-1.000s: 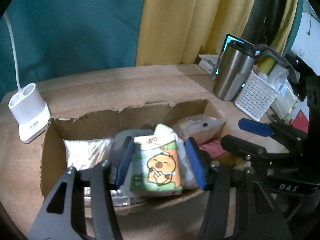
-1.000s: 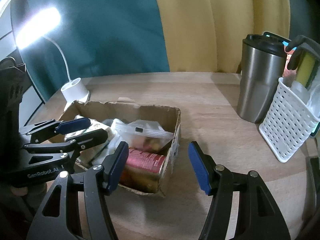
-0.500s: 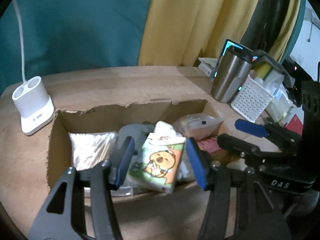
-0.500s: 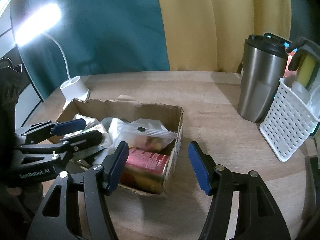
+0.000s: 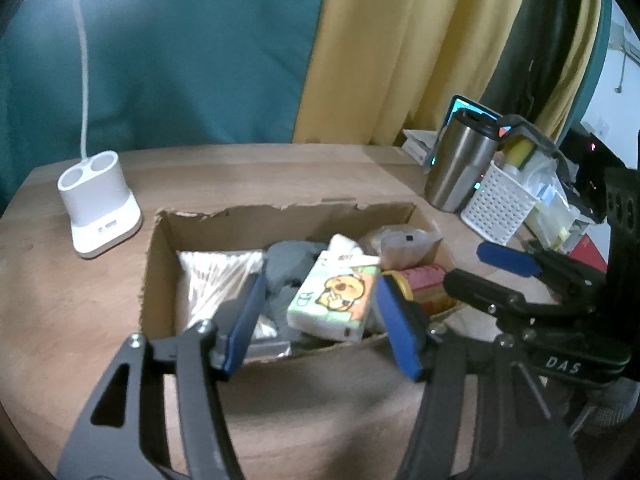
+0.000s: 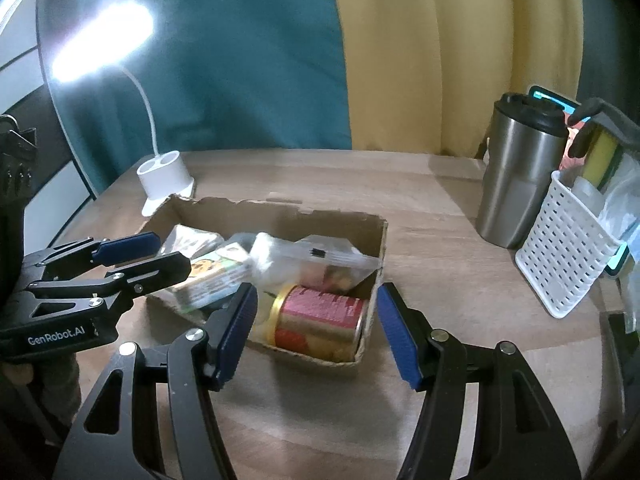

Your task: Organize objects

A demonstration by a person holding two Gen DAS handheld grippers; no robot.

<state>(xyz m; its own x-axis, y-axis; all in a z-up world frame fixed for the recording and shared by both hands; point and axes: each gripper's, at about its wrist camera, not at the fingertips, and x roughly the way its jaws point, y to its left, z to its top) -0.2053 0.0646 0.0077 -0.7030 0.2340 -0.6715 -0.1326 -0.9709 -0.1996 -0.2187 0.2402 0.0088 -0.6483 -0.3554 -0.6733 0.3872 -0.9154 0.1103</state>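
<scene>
The green-and-orange cartoon tissue pack [image 5: 334, 295] lies tilted inside the torn brown cardboard box [image 5: 160, 276], mid-frame, between the left tool's [image 5: 320, 322] blue pads, touching neither; its jaws have just been opening. Back out cleanly without snagging the box rim. The right tool [image 6: 318, 330] hovers half-open, empty, over the wooden counter [image 6: 440, 240].

I see a matt wooden bench [image 6: 440, 240] carrying a rough, torn cardboard box [image 5: 160, 280], a glossy metal can [image 6: 320, 316], a brushed steel tumbler [image 6: 516, 184] and a perforated white plastic basket [image 6: 568, 256].
</scene>
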